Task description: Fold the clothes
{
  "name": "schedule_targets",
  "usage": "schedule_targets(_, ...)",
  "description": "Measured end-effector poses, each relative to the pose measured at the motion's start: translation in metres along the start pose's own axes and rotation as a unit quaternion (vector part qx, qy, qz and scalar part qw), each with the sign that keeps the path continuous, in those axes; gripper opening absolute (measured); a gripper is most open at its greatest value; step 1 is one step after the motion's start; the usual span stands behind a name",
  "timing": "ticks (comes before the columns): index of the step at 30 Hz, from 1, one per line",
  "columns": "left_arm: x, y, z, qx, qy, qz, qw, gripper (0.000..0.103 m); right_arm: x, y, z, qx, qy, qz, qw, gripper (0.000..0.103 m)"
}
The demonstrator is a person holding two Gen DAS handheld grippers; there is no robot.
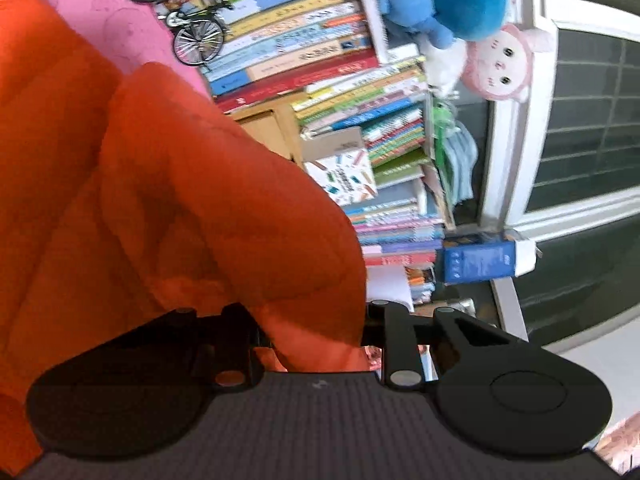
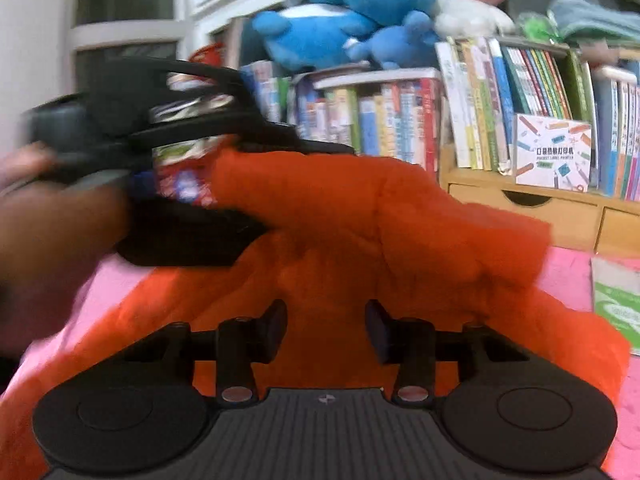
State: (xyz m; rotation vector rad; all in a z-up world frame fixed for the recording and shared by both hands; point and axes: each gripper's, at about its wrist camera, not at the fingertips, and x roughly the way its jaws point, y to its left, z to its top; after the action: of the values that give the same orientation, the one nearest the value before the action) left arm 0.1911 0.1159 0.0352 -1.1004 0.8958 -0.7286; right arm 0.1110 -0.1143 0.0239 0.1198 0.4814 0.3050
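Note:
An orange garment (image 2: 380, 240) lies bunched on a pink surface (image 2: 568, 268). In the left wrist view the orange garment (image 1: 140, 200) fills the left side and a fold of it runs down between the jaws of my left gripper (image 1: 316, 332), which is shut on it; the fingertips are hidden by cloth. In the right wrist view my left gripper (image 2: 256, 184) holds the garment's far left part lifted, tilted on its side. My right gripper (image 2: 326, 328) is open just above the garment's near part, with nothing between its fingers (image 2: 276, 324).
A wooden shelf (image 2: 532, 208) full of books stands behind the surface, with plush toys (image 2: 360, 12) on top. A model bicycle (image 1: 188, 20) stands on the pink surface by the books. A green and white booklet (image 2: 616, 304) lies at the right. A window (image 1: 592, 120) is behind.

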Motion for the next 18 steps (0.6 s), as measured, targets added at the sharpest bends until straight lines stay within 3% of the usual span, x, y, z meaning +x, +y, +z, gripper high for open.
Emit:
schedule_targets(5,-0.003,0.004,-0.005,0.014,0.007,0.004,0.9999,0.027,0.038,-0.022,0.000,0.091,0.005,-0.024,0.996,0.041)
schedule_targets(7,-0.003,0.008,-0.008,0.014,0.010,-0.011,0.9998,0.022,0.040,-0.027,-0.004,0.119,-0.008,-0.019,0.993,0.041)
schedule_targets(9,-0.006,0.008,-0.008,0.014,0.007,-0.036,0.9992,0.022,0.033,-0.023,-0.004,0.107,-0.054,-0.025,0.993,0.040)
schedule_targets(11,-0.011,0.004,-0.006,0.021,0.005,-0.039,0.9990,0.023,0.029,-0.018,-0.005,0.093,-0.091,-0.034,0.991,0.042)
schedule_targets(13,-0.015,0.001,-0.006,0.043,-0.006,-0.011,0.9990,0.022,0.031,-0.017,-0.008,0.086,-0.108,-0.043,0.989,0.066)
schedule_targets(16,-0.020,0.016,-0.007,0.034,-0.002,0.003,0.9994,0.022,0.039,-0.033,-0.011,0.119,-0.029,-0.026,0.992,0.067)
schedule_targets(18,-0.026,0.025,-0.008,0.028,-0.003,0.008,0.9996,0.023,0.027,-0.039,-0.016,0.108,-0.008,-0.010,0.994,0.071)
